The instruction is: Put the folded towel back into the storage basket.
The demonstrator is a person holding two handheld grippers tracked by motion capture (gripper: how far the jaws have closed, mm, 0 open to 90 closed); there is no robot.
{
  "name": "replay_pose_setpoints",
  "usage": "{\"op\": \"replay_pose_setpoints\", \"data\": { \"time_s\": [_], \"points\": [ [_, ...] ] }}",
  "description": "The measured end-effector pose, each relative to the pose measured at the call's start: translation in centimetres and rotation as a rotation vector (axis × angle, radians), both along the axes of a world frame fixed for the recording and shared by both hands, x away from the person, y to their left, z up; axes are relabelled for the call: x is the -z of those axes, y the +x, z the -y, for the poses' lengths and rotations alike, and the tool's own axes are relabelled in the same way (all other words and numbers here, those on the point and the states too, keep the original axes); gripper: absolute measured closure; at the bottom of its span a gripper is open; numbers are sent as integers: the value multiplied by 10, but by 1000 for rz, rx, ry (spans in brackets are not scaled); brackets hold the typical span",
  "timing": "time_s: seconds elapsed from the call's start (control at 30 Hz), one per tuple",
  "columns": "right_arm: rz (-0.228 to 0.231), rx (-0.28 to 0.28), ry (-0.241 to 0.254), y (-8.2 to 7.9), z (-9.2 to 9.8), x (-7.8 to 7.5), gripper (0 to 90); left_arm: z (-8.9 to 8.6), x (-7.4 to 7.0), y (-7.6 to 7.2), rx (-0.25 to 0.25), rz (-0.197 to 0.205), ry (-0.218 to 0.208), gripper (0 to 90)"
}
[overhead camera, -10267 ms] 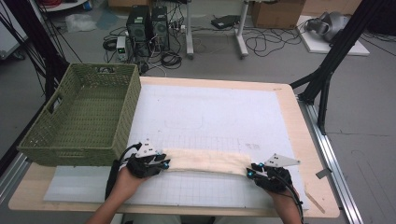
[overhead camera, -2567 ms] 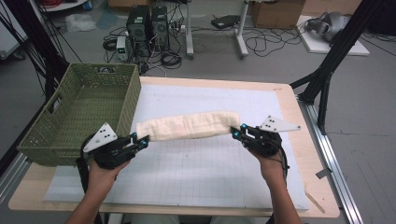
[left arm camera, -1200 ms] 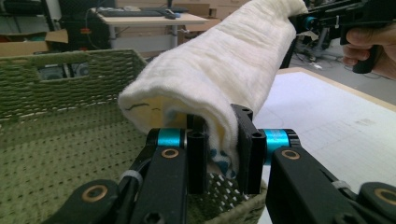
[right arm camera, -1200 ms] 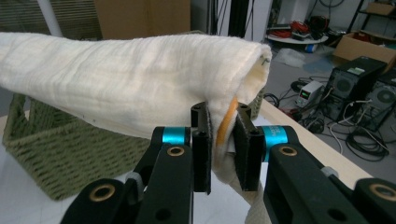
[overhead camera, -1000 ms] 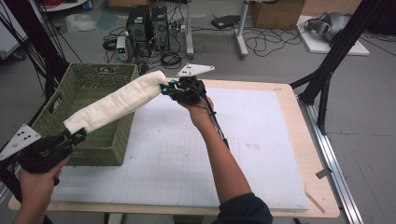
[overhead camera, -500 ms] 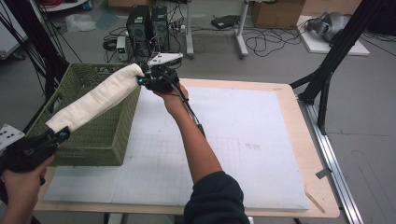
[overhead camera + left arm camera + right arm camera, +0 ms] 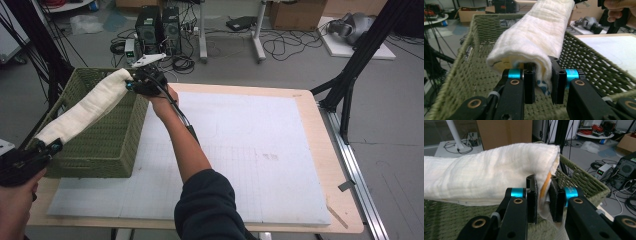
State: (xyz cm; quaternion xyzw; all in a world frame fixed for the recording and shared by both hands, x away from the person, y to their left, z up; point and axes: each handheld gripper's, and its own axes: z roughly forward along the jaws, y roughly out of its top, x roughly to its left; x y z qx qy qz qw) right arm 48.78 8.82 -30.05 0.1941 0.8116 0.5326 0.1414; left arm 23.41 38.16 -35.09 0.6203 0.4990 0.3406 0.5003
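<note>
rolled towel: we see a cream-white rolled towel point(image 7: 85, 107) stretched between our two grippers, hanging in the air above the green woven basket point(image 7: 107, 145); it runs along the basket's length, from over its near end to over its far rim.
left gripper: our left gripper point(image 7: 47, 148) is at the basket's near left corner, just outside the near wall; in the left gripper view its jaws are drawn narrow and pinch the towel's near end point(image 7: 541, 86), with a bit of blue print showing in the fold.
right gripper: our right gripper point(image 7: 131, 84) is over the basket's far right corner, the arm reaching across the table from the bottom edge of the high view; in the right gripper view its jaws are narrow too, clamped on the towel's far end point(image 7: 544, 187), where an orange stripe shows between the pads.
basket: it sits on the left end of the white mat point(image 7: 250, 150), and what we can see of its inside is bare.
towel against basket: we see it above the rim, not resting on the floor of the basket; whether it brushes the far rim we cannot tell.
beyond the basket: computer towers point(image 7: 160, 22) and loose cables lie on the floor past its far wall.
</note>
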Motion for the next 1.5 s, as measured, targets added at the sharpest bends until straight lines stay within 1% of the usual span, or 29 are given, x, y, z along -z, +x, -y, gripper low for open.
{"op": "replay_pose_setpoints", "data": {
  "time_s": [0.17,0.3,0.37,0.43,0.47,0.53,0.57,0.6,0.63,0.67,0.7,0.73,0.8,0.83,0.87,0.97,1.07,1.13,1.23,1.3,1.33,1.4,1.47,1.5],
  "points": [
    [4,18,-18,5,-18,-1,797,-4,-2,6,-11,-14,12,765],
    [6,29,-32,7,-26,1,797,-7,-2,10,-22,-27,20,765],
    [5,34,-35,8,-29,3,798,-8,0,13,-27,-41,24,765],
    [4,39,-39,9,-30,5,796,-9,2,16,-26,-65,23,763],
    [5,40,-43,10,-32,7,796,-8,3,18,-30,-75,31,763],
    [0,42,-66,10,-35,11,790,-9,6,21,-40,-99,32,754],
    [4,42,-81,10,-37,13,768,-9,7,23,-41,-119,27,736],
    [4,47,-94,10,-39,15,702,-9,7,25,-43,-138,20,692],
    [9,63,-107,10,-41,17,597,-9,8,27,-42,-157,13,610],
    [7,86,-108,10,-41,19,547,-9,8,28,-38,-173,6,532],
    [-2,90,-108,11,-41,20,524,-8,8,27,-33,-178,5,488],
    [2,100,-110,10,-40,20,492,-8,6,25,-32,-165,12,464],
    [13,102,-112,10,-37,17,473,-8,2,22,-40,-144,8,387],
    [13,101,-109,9,-34,15,471,-8,0,20,-42,-132,6,374],
    [11,100,-100,8,-31,12,470,-8,-3,18,-41,-118,4,372],
    [24,95,-85,8,-19,5,455,-7,-8,13,-24,-84,-7,362],
    [19,96,-80,5,-5,-2,440,-3,-10,11,7,-67,-18,360],
    [26,89,-79,3,3,-7,428,1,-10,10,24,-53,-35,353],
    [33,79,-88,-1,22,-18,409,9,-12,11,52,-42,-56,330],
    [35,78,-84,-4,37,-25,387,16,-13,12,68,-34,-70,306],
    [36,80,-82,-6,45,-29,374,21,-14,13,81,-25,-81,289],
    [32,72,-70,-9,65,-34,345,29,-16,15,113,-15,-93,249],
    [27,71,-63,-12,81,-36,314,39,-18,17,160,2,-94,224],
    [33,76,-70,-14,90,-36,305,44,-18,19,174,10,-95,214]
  ]
}}
